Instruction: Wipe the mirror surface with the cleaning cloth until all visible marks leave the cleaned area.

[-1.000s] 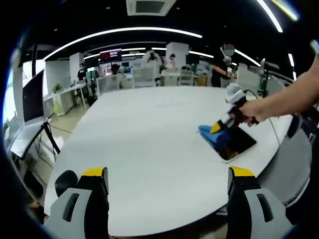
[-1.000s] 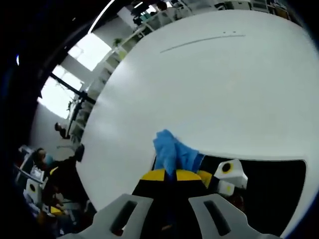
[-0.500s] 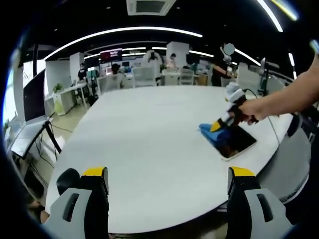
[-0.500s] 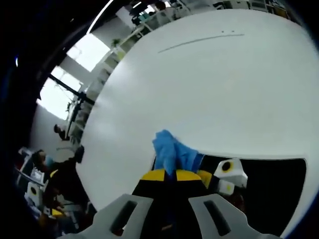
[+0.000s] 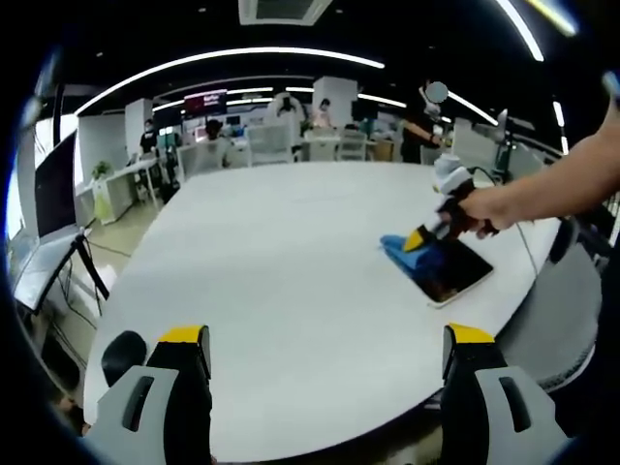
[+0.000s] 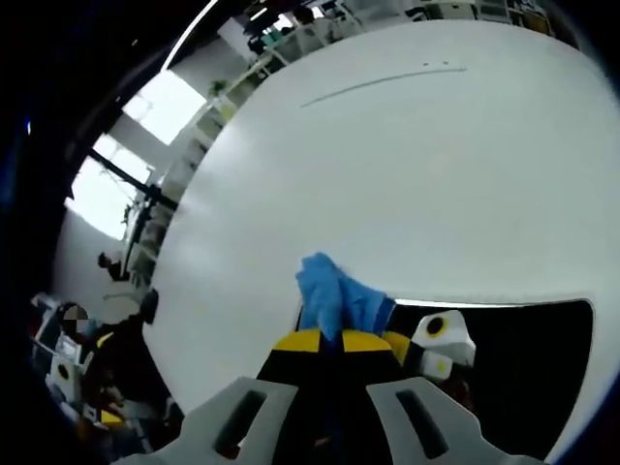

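Note:
A flat rectangular mirror [image 5: 451, 274] lies on the white table [image 5: 281, 262] at the right, its dark face reflecting the room. A blue cleaning cloth [image 5: 402, 254] rests over its near-left corner. A person's hand holds my right gripper [image 5: 422, 240] down on that cloth. In the right gripper view my right gripper [image 6: 329, 341] is shut on the blue cloth [image 6: 334, 298], at the left edge of the dark mirror [image 6: 523, 368]. My left gripper [image 5: 325, 339] hovers well back from the table's near edge, jaws wide apart and empty.
The big round white table [image 6: 387, 174] stretches away behind the mirror. Office desks, chairs and several people [image 5: 281, 136] stand at the far side. A monitor on a stand [image 5: 48, 213] is left of the table. A chair [image 5: 572, 281] stands beyond the right edge.
My left gripper's view has tilted slightly, so the table sits a little higher. The right gripper with the cloth stays at the mirror's corner, barely shifted.

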Demonstrator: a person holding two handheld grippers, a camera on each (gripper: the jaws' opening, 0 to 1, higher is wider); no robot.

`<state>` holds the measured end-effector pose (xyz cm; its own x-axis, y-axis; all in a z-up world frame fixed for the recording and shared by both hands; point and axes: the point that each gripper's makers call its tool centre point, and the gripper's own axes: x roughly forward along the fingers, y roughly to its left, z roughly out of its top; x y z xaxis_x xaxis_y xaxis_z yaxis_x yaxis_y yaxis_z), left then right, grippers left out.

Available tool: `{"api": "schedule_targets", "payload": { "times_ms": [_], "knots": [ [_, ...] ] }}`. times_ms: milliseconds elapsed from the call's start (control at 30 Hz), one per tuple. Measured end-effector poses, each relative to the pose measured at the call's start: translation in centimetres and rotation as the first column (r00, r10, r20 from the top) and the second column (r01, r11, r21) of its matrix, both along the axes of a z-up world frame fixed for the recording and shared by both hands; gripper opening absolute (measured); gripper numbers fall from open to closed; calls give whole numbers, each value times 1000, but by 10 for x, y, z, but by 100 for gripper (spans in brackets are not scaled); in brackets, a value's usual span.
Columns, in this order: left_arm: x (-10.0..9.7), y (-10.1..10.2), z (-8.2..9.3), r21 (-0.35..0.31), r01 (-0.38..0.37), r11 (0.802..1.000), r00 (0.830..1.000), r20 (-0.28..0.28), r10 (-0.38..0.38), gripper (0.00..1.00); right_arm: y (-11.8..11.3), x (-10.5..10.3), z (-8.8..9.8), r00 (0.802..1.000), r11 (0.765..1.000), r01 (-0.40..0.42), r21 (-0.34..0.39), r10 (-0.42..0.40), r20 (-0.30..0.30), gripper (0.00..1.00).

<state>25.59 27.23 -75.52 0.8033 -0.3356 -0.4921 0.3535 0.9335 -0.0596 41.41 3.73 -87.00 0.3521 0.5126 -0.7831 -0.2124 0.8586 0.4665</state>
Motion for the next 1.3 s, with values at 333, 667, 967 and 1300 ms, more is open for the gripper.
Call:
{"api": "schedule_targets", "payload": {
  "times_ms": [333, 667, 967, 1300],
  "knots": [
    [6, -2, -9, -23, 21, 1000, 1000, -8, -21, 100, 8, -1, 3, 1000, 1000, 11, -18, -11, 19, 0],
    [15, 6, -15, -48, 15, 999, 1000, -3, -15, 100, 8, 3, 1, 1000, 1000, 17, -11, -17, 11, 0],
    [8, -2, -20, -65, 0, 998, 1000, 1, 0, 100, 9, 0, 3, 999, 1000, 2, -26, -1, 37, 0],
    [7, -7, -15, -50, 5, 999, 1000, 4, -5, 100, 7, -12, 1, 1000, 999, 0, -37, 0, 5, 0]
  ]
}}
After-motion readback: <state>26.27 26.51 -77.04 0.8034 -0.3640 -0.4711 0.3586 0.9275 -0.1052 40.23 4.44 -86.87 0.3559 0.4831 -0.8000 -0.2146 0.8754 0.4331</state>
